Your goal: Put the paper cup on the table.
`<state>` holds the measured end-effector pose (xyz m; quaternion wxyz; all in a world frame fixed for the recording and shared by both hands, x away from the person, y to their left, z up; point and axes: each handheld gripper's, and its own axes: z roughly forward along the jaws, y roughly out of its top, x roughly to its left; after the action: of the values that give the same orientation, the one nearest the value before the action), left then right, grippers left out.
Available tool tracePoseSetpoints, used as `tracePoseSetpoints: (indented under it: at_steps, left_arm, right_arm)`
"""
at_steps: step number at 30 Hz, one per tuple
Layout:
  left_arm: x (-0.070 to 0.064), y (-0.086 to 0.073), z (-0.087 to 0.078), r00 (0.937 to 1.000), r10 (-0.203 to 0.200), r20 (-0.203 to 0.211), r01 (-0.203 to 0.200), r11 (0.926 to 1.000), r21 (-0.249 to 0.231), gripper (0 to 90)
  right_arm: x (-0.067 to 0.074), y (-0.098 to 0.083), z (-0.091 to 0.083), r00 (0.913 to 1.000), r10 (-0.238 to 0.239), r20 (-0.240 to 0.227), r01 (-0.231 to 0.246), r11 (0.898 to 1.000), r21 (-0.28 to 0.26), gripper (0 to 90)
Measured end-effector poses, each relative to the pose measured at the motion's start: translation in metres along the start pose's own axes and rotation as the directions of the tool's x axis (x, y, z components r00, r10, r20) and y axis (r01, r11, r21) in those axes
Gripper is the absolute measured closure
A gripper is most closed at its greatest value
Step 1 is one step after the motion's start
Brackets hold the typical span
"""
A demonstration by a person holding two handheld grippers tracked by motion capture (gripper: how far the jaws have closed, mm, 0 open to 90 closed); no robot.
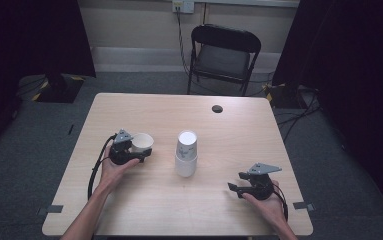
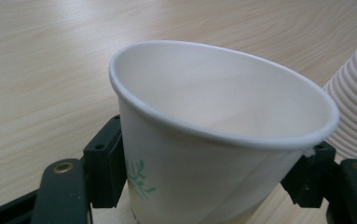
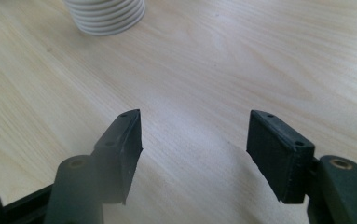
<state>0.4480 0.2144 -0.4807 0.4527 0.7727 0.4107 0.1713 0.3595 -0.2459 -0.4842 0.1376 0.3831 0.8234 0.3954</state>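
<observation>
Left gripper (image 1: 131,150), centre-left of high view: fingers (image 2: 104,170) clamp white paper cup (image 2: 213,140), mouth up, tilted; cup base cut off at bottom edge of left gripper view. Stack of paper cups (image 1: 186,153) upside down mid-tabletop (image 1: 144,200), cropped at right edge there. Right gripper (image 1: 239,187), lower right: fingers (image 3: 125,154) apart, nothing between, low over bare wood.

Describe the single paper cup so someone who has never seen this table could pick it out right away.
Start at the wooden table and find the upside-down stack of white cups at its middle. Left of that stack, the left claw is shut on a single cup. It stands apart from the stack as the only cup with its open mouth facing up, tilted, with a small green leaf print on its side.
</observation>
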Motion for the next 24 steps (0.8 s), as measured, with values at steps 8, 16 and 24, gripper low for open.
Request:
tracePoseSetpoints:
  at_steps: [8, 16, 24]
  left_arm:
    - [0.001, -0.008, -0.008, 0.9997, 0.007, -0.023, -0.007, 1.0, 0.006, 27.5]
    - [0.004, -0.015, -0.013, 0.9991, -0.022, -0.035, 0.023, 0.9994, 0.026, 27.4]
    - [0.006, -0.018, -0.01, 0.9975, -0.065, -0.027, 0.067, 0.9949, 0.076, 17.9]
  right_arm:
    - [0.003, -0.001, 0.003, 1.0, -0.007, 0.001, 0.007, 1.0, 0.022, 33.5]
    - [0.002, -0.006, 0.007, 0.9999, -0.007, 0.013, 0.007, 0.999, 0.049, 30.9]
    - [0.001, -0.008, 0.007, 0.9993, -0.011, 0.036, 0.009, 0.999, 0.037, 29.3]
